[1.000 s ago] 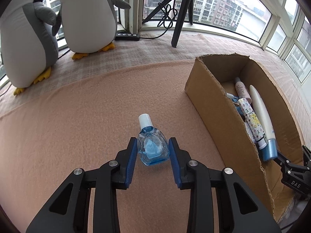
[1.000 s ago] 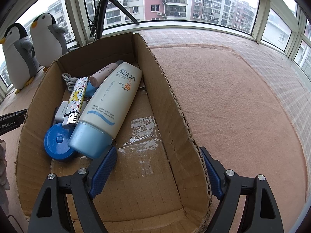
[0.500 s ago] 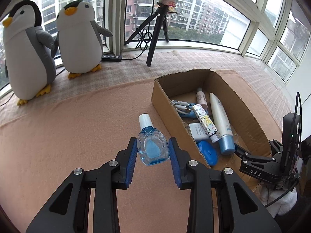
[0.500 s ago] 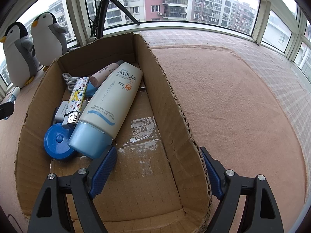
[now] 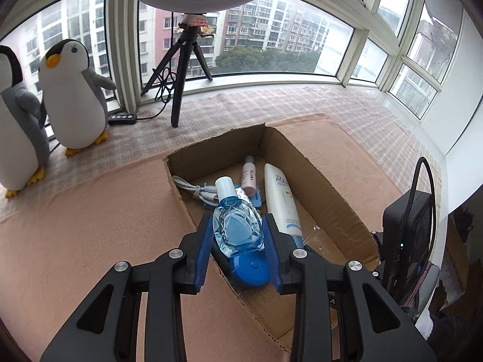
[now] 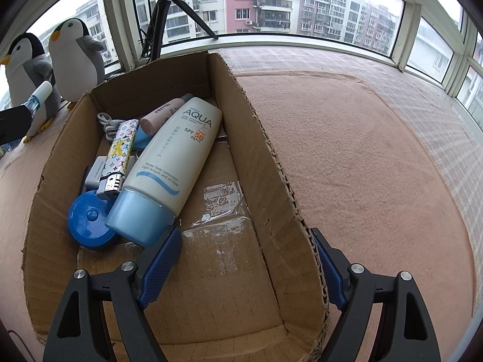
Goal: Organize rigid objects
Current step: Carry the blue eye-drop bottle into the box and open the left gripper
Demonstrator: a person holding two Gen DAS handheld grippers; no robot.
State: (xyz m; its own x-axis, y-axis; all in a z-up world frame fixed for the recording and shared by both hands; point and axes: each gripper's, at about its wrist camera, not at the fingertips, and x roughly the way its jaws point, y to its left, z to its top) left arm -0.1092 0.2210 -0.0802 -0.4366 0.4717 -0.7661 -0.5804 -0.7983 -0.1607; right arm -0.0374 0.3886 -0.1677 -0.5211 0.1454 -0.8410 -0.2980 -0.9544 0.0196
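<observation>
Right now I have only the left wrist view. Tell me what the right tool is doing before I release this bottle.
Observer: The right tool is open and straddles the cardboard box: one finger inside, the other outside its right wall.
Operator: Report what my bottle hides.
Observer: A patterned lighter lies beside the sunscreen tube, with its metal end toward the blue lid.
Operator: Name a free spot.
Observer: Right of the tube the box floor is bare, apart from tape residue.

Both the left gripper [image 5: 237,238] and the right gripper [image 6: 241,259] have black angular arms, round silver screws at the joints, and ribbed blue pads [image 6: 160,267] lining the fingers.
</observation>
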